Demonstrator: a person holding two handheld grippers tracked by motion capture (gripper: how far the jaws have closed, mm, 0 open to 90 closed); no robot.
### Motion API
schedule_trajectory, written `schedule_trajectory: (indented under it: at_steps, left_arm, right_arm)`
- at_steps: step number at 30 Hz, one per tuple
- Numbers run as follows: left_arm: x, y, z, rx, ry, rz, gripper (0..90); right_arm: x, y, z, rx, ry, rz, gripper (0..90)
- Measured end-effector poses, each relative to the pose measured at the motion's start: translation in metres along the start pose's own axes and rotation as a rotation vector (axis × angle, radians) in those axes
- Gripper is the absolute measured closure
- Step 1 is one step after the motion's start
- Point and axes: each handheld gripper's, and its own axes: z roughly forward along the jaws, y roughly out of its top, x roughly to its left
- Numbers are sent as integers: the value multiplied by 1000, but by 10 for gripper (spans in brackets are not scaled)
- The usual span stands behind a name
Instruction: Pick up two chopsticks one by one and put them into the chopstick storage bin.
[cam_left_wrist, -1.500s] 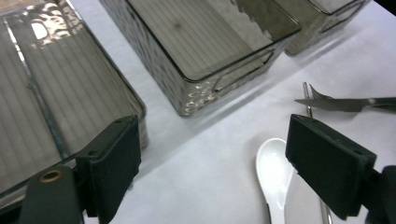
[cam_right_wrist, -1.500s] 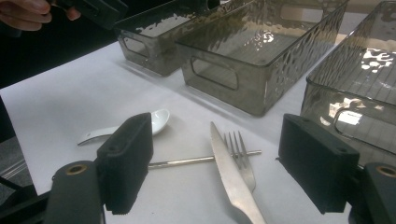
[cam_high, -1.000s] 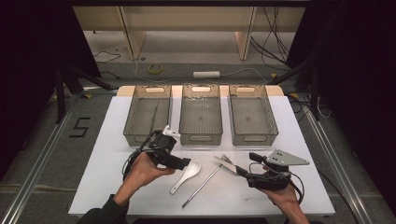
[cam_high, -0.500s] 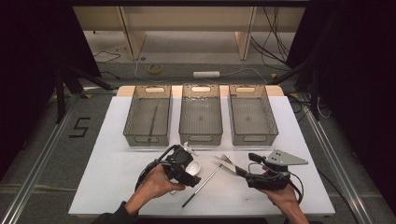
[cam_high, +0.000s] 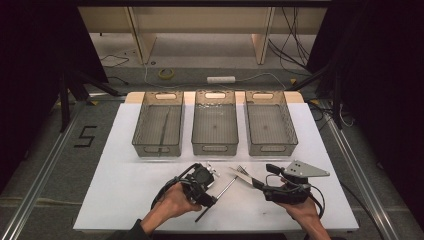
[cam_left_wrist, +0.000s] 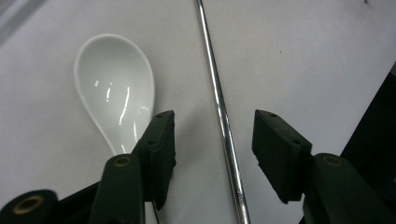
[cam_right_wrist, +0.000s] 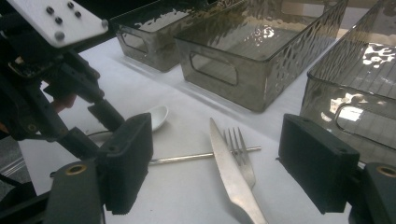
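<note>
My left gripper (cam_high: 206, 183) points down at the white table, and its jaws have just been closing. In the left gripper view the left gripper (cam_left_wrist: 215, 123) straddles a thin metal rod (cam_left_wrist: 208, 56) without touching it. A white ceramic spoon (cam_left_wrist: 114, 88) lies just outside the left jaw. From the high view, the rod (cam_high: 226, 187) runs diagonally out from under that gripper. My right gripper (cam_high: 264, 179) rests at the front right, open, with nothing between its pads. Ahead of the right gripper (cam_right_wrist: 222, 144) a knife (cam_right_wrist: 229, 172) lies beside a fork (cam_right_wrist: 243, 154), both across the rod (cam_right_wrist: 187, 157).
Three smoked clear bins stand in a row behind: the left bin (cam_high: 158, 150) holds a thin rod, and the middle bin (cam_high: 215, 149) and right bin (cam_high: 272, 149) look empty. The table's front edge (cam_high: 215, 231) runs close under both hands.
My left hand has moved right and down, from in front of the left bin onto the spoon and rod; the spoon is now covered in the high view. The right hand kept still.
</note>
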Motion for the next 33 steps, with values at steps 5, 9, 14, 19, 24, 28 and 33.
schedule_trajectory:
  at_steps: [5,9,14,19,24,28,33]
  left_arm:
    - [-2,-1,5,28,-1,10,559]
    - [-4,-1,8,38,-7,12,593]
    - [-7,-1,13,52,-1,17,633]
    - [-10,0,16,67,11,20,682]
    - [-10,0,17,79,26,28,703]
    - [-10,0,18,81,37,38,731]
    - [-12,0,19,80,62,51,771]
  right_arm:
    - [0,0,0,-1,1,-2,272]
    - [0,0,0,-1,0,-3,272]
    - [0,0,0,0,1,-4,272]
    - [0,0,0,1,1,-5,272]
    - [0,0,0,-1,1,-4,272]
    - [1,0,0,0,2,-6,272]
    - [0,0,0,0,0,-5,272]
